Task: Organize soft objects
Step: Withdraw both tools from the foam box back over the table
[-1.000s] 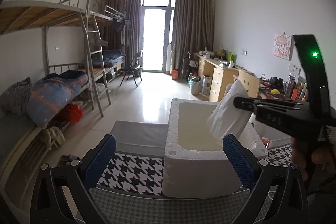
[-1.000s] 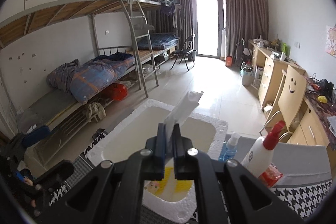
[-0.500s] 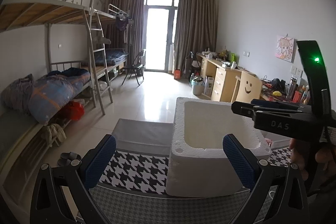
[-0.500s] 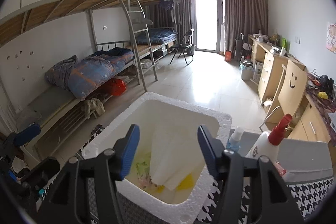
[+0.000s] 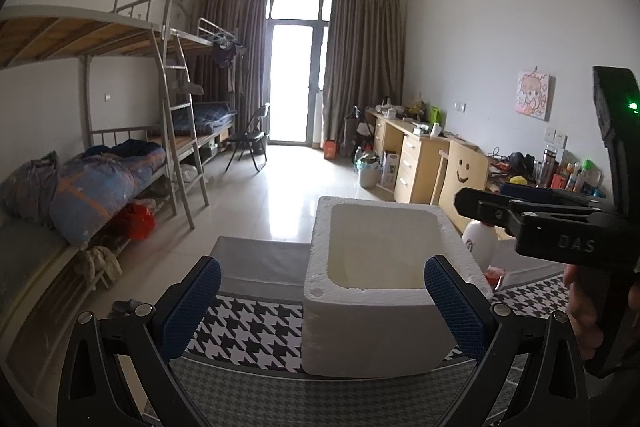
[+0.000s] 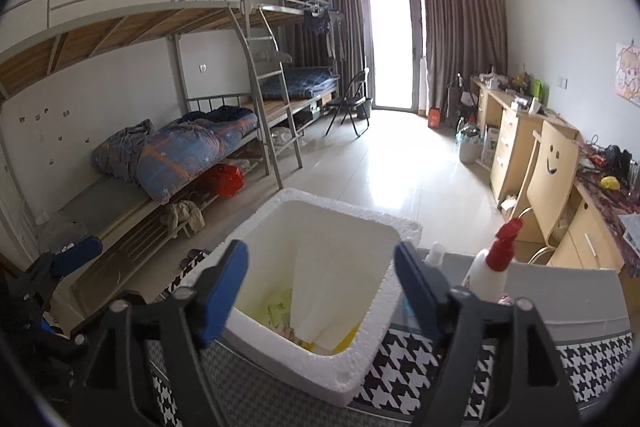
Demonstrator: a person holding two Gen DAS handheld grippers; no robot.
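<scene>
A white soft packet [image 6: 316, 311] lies inside the foam box [image 6: 360, 363], leaning on its right wall; the box stands on the houndstooth cloth [image 6: 400, 355] of the bench. The right tongs [image 6: 320, 287] have just been opening - wide now, nothing between them; the left tongs [image 5: 320, 299] are open too, before the box; a spray bottle [image 6: 490, 275] stands just right of it.
</scene>
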